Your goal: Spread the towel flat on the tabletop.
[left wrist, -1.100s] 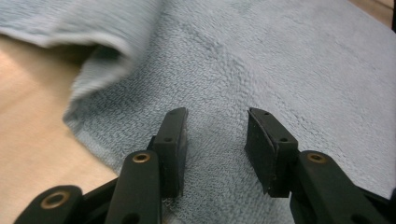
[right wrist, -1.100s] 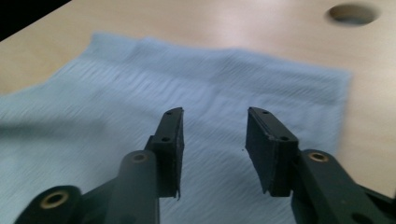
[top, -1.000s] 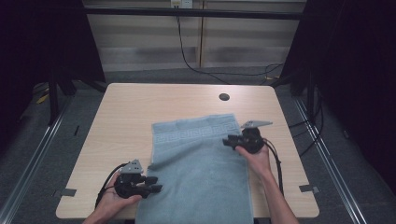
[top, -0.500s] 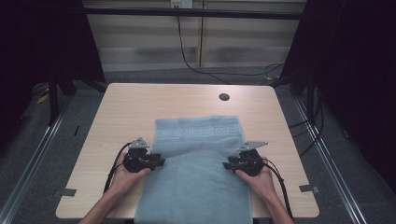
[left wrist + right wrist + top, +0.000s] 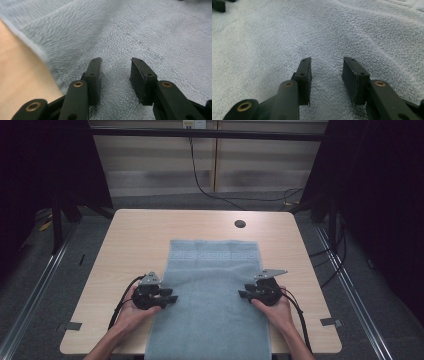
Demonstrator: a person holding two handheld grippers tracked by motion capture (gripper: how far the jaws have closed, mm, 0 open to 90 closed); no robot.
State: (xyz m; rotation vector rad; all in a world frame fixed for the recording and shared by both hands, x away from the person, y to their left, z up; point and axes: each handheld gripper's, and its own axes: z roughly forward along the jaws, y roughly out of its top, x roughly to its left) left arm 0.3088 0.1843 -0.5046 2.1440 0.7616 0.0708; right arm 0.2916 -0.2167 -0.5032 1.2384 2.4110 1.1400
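A: The left gripper (image 5: 169,298) sits at the towel's (image 5: 212,290) left edge, jaws pointing inward across the cloth. Its jaws stand apart with nothing pinched between them; in the left gripper view the pads (image 5: 93,75) hang just over the pile. They have just been opening a little, after closing.

B: And the right gripper (image 5: 245,294)?

A: It sits at the towel's right edge, facing the left one, with a hand (image 5: 272,312) behind it. Its jaws are parted too, and have just been opening. In the right gripper view only bare towel (image 5: 317,37) lies between the pads (image 5: 353,75); no fold is caught.

B: Where does the towel lie?

A: Flat on the table (image 5: 135,245), running lengthwise from near the middle down over the near edge, where its end hangs off. The patterned band is at the far end, a short way from the dark round hole (image 5: 240,224) in the tabletop.

B: Is the cloth smooth?

A: Mostly. The right gripper view shows soft ripples in it. The left gripper view shows the towel's (image 5: 150,37) hem running slantwise, with bare wood (image 5: 20,75) beside it.

B: The grippers, relative to each other?

A: Well apart, one at each long side, roughly level with each other, the towel between them.
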